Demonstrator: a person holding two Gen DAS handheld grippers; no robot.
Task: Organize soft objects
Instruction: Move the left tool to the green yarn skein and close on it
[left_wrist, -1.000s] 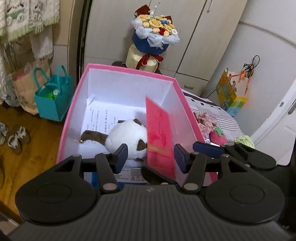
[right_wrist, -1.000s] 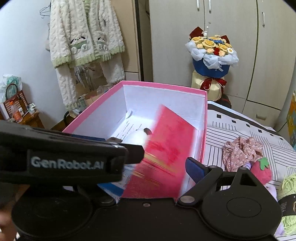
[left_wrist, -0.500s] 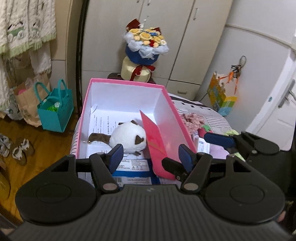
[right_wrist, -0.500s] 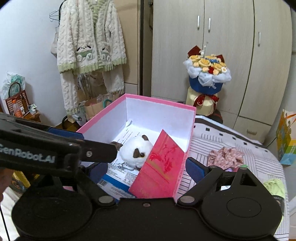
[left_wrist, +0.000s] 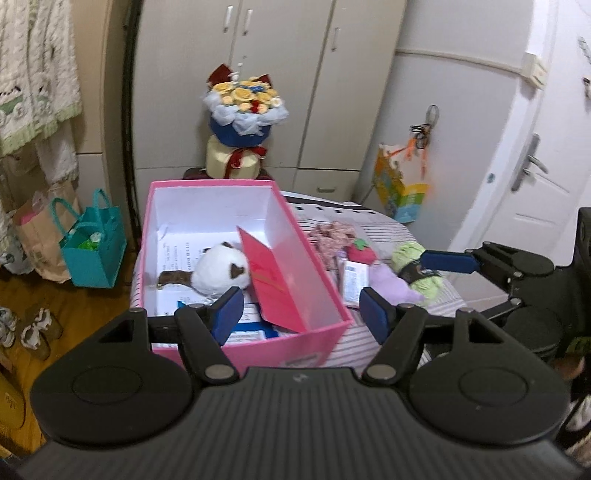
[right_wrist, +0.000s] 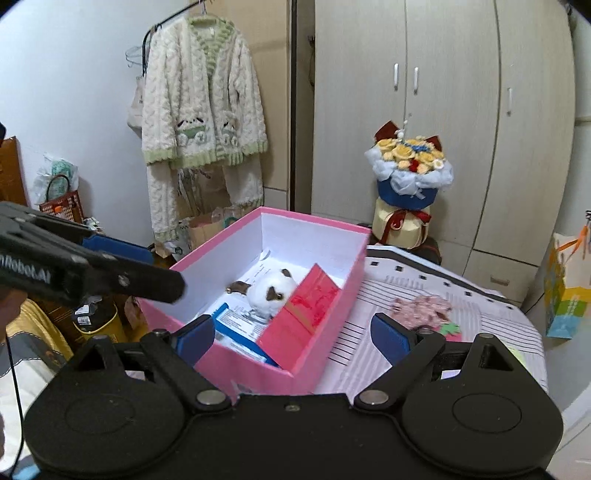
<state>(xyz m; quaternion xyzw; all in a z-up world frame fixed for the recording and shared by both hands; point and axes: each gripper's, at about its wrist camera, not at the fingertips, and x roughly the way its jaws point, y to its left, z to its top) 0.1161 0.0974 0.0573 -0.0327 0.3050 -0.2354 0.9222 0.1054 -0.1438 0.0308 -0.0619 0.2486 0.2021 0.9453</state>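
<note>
A pink box (left_wrist: 314, 343) with white inner walls stands on the striped table. In it lie a white plush with brown patches (left_wrist: 221, 269) and a red card (left_wrist: 273, 284) that leans on the right wall. My left gripper (left_wrist: 303, 314) hovers before the box's near edge, its jaws opening with nothing gripped. Right of the box lie a pink floral cloth (left_wrist: 328, 236), a strawberry toy (left_wrist: 362, 253), green yarn (left_wrist: 417, 266) and a purple plush (left_wrist: 391, 286). My right gripper (right_wrist: 293, 338) stands open and empty over the box's near corner (right_wrist: 258, 373); the plush (right_wrist: 271, 291) and card (right_wrist: 306, 314) show beyond it.
A flower bouquet (left_wrist: 243, 122) stands behind the box before pale wardrobe doors. A teal bag (left_wrist: 94, 251) and a paper bag sit on the wooden floor at left. A knitted cardigan (right_wrist: 201, 110) hangs on the wall. Papers and a blue-white packet (right_wrist: 236, 325) line the box's floor.
Both grippers have drawn back and up from the box, so more of the table shows. The left jaws have widened. The red card has settled against the box's right wall.
</note>
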